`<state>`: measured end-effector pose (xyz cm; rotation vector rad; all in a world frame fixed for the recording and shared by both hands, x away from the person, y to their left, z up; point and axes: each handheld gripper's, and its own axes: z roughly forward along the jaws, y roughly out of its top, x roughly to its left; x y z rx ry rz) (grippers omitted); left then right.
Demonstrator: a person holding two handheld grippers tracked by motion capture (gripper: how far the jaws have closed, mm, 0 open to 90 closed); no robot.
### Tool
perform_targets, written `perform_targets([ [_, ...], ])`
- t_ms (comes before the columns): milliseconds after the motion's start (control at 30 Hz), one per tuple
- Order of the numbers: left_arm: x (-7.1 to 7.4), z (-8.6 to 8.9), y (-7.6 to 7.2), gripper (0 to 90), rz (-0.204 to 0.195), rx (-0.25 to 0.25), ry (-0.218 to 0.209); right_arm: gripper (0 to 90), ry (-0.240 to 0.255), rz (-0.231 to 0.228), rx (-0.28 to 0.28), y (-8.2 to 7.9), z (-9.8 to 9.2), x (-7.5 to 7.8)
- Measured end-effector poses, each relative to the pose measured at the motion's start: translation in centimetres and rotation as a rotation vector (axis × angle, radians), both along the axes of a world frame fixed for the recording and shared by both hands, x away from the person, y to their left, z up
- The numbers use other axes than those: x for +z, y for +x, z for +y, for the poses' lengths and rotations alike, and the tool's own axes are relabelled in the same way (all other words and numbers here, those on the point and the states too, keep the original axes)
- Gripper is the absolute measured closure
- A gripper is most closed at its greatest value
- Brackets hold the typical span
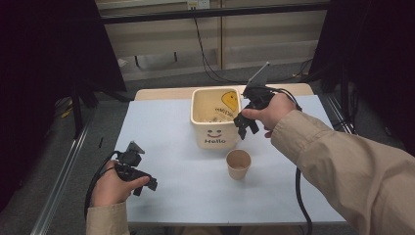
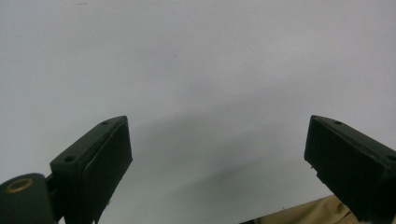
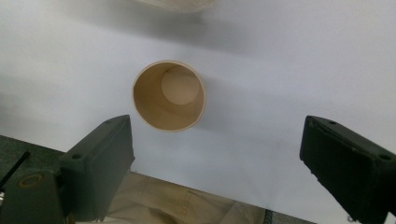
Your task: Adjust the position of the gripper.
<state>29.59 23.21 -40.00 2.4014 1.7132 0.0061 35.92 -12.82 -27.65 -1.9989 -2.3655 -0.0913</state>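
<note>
A small brown paper cup [image 1: 238, 164] stands upright on the pale sheet [image 1: 171, 147] covering the table, its mouth facing up and its axis vertical, just in front of the cream tub [image 1: 216, 117] marked "Hello", toward the person's side and slightly to the tub's right. The cup looks empty.

The right gripper [image 1: 246, 125] hangs beside the tub's right front corner, above and just beyond the cup, jaws spread wide with nothing between them. In the right gripper view the cup [image 3: 168, 95] sits ahead of the jaws, a little toward the left one, so the cup lies down and toward the person from this gripper.

The left gripper [image 1: 145, 184] rests low, well to the left of the cup, jaws also spread and empty. The tub's contents are hard to make out, perhaps scraps of paper.

The right hand [image 1: 271, 111] is clearly nearer the cup.
</note>
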Motion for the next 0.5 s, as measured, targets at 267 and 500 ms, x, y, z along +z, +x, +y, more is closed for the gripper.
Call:
perform_targets([
  [267, 0.0, -0.2, 0.0, 7.3, 0.001, 0.006, -0.007, 9.1, 0.004, -0.012, 0.021, -0.1, 1.8, 0.1],
  [500, 0.1, 0.1, -0.1, 7.3, -0.002, 0.002, -0.005, 8.9, -0.002, -0.011, 0.051, 0.0, 4.0, -0.5],
])
